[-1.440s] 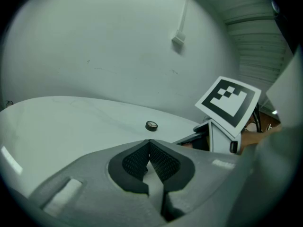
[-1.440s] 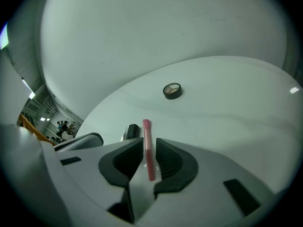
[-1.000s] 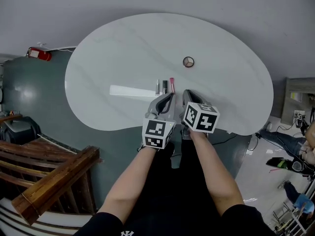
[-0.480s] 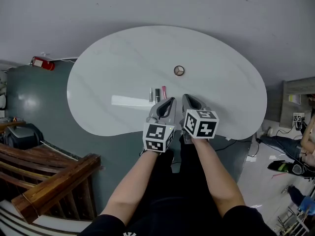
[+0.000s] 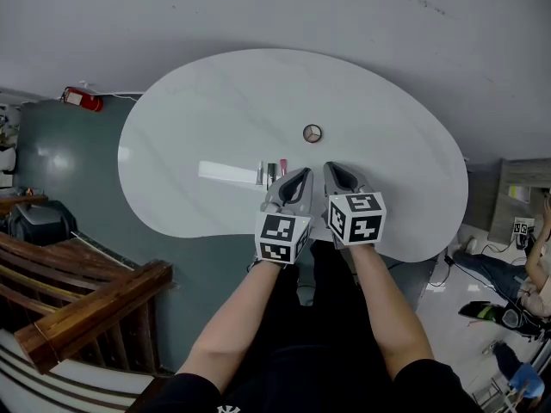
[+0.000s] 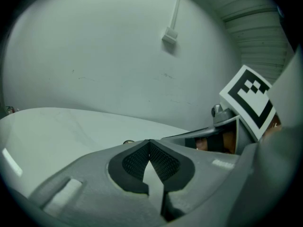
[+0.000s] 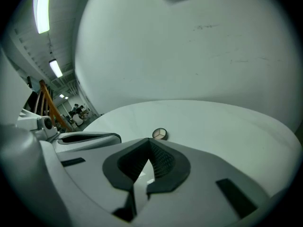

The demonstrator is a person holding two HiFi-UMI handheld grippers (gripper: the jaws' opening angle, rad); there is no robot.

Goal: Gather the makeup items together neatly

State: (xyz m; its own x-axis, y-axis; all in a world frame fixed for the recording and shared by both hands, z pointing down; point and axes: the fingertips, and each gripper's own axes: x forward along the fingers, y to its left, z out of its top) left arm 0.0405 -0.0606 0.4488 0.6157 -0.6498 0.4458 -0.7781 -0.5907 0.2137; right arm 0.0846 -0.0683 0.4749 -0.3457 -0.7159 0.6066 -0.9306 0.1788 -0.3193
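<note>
Head view: even, diffuse indoor light falls from overhead, so the white table [image 5: 215, 93] reads bright with only faint shadows. A rectangular glare patch [image 5: 228, 172] sits near the table's left front edge. Wide-angle distortion bows the table's outline and stretches the picture's corners.

Both gripper views: circular fisheye images with black vignetting at every corner and a cool, greenish cast — dimmer than the head view. A ceiling strip light [image 7: 41, 8] at upper left is blown out. The near bodies of the left gripper [image 6: 149, 144] and right gripper [image 7: 150, 148] render soft.
</note>
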